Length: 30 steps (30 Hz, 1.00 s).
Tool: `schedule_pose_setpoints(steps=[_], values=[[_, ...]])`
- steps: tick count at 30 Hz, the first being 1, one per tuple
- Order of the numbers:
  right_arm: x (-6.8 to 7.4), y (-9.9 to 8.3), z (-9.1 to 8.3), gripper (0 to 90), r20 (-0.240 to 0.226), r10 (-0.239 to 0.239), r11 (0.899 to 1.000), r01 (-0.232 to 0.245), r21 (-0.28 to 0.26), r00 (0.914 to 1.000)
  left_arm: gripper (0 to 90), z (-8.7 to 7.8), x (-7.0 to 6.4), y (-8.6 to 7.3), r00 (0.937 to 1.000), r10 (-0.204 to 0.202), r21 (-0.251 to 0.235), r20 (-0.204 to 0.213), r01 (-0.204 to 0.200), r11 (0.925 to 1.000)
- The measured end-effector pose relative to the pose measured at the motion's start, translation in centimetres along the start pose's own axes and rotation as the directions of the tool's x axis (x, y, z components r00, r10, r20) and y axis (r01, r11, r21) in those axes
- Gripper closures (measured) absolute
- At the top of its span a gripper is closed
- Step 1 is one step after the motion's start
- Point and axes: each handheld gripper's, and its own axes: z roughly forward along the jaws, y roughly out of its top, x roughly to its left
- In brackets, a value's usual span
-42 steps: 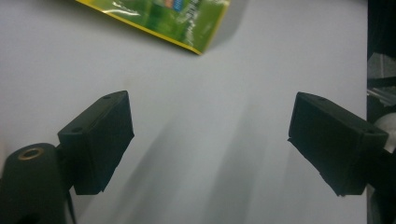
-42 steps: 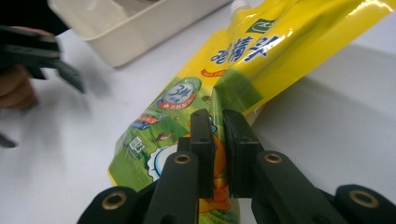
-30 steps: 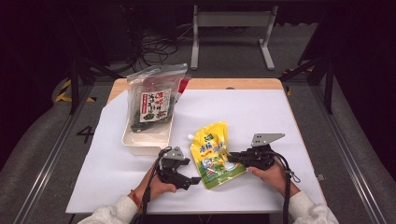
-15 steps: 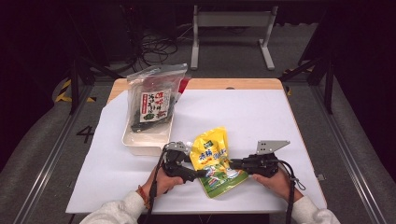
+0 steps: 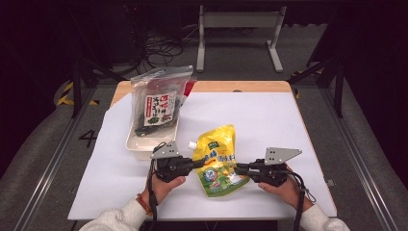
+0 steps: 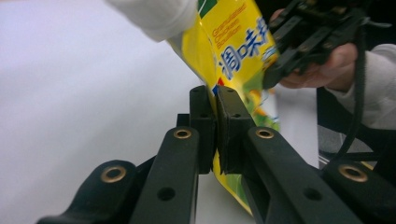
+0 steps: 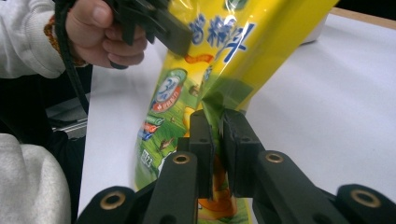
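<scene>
Pouch: the yellow pouch [image 5: 219, 161] was held between the two claws, near the front edge of the tabletop [image 5: 269, 120], its white cap end pointing toward the tray.
Left claw: the left claw [image 5: 195, 163] was clenched on the left edge of the pouch; in the left gripper view the jaws pressed together on the yellow film [image 6: 233, 60].
Right claw: the right claw [image 5: 239, 168] was clenched on the right edge of the pouch; in the right gripper view the film [image 7: 210, 70] went down between the jaws.
Hands: one hand held each gripper from below, in white sleeves.
Tray: a white tray [image 5: 137, 144] stood just beside the left claw, toward the far side.
Bag: a clear bag [image 5: 159, 103] with dark contents leaned out of the tray.
</scene>
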Motion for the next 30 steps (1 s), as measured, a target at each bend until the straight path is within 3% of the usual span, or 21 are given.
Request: schedule_pose_setpoints(steps=[4,5,7,10,12,15,17,22,26,30], values=[[0.4,0.2,0.1,82.3,-0.008,-0.007,1.000,0.007,-0.017,0.9999,82.6,-0.3,-0.5,0.6,0.9977,0.066,-0.032,0.018,-0.065,0.9974],[0.6,0.3,0.2,82.5,-0.014,-0.014,1.000,0.014,-0.021,0.9998,77.7,-0.1,-0.5,0.6,0.9969,0.071,-0.025,0.034,-0.070,0.9972],[1.1,0.5,0.6,82.4,-0.032,-0.039,0.999,0.038,-0.018,0.9988,70.5,0.7,-1.1,0.6,0.9924,0.119,0.009,0.031,-0.119,0.9928],[2.0,0.8,1.2,82.1,-0.012,-0.089,0.996,0.089,0.015,0.9960,77.2,0.4,-1.0,0.6,0.9939,0.104,-0.008,0.035,-0.104,0.9945],[1.9,0.8,1.2,82.0,0.003,-0.086,0.996,0.086,0.014,0.9963,82.8,0.0,-1.1,0.9,0.9936,0.109,-0.020,0.031,-0.108,0.9939],[1.9,0.8,1.3,79.5,0.018,-0.081,0.997,0.081,0.022,0.9966,84.3,-0.2,-1.5,1.1,0.9896,0.143,-0.015,0.017,-0.142,0.9897],[1.9,0.7,1.4,76.7,0.028,-0.066,0.998,0.065,0.019,0.9974,85.1,-0.4,-1.7,1.3,0.9884,0.149,-0.017,0.030,-0.149,0.9888],[1.7,0.8,0.6,58.0,0.059,-0.008,1.000,0.007,0.007,0.9982,85.3,-0.8,-1.7,1.5,0.9858,0.166,-0.019,0.026,-0.166,0.9860],[1.8,0.7,-0.2,42.0,0.099,-0.003,1.000,0.000,0.029,0.9951,85.3,-1.3,-1.8,1.9,0.9817,0.189,-0.023,0.021,-0.189,0.9817],[2.1,0.5,-0.9,36.0,0.155,-0.026,0.998,0.017,0.063,0.9876,85.4,-1.9,-1.8,2.2,0.9783,0.206,-0.029,0.019,-0.206,0.9782]])
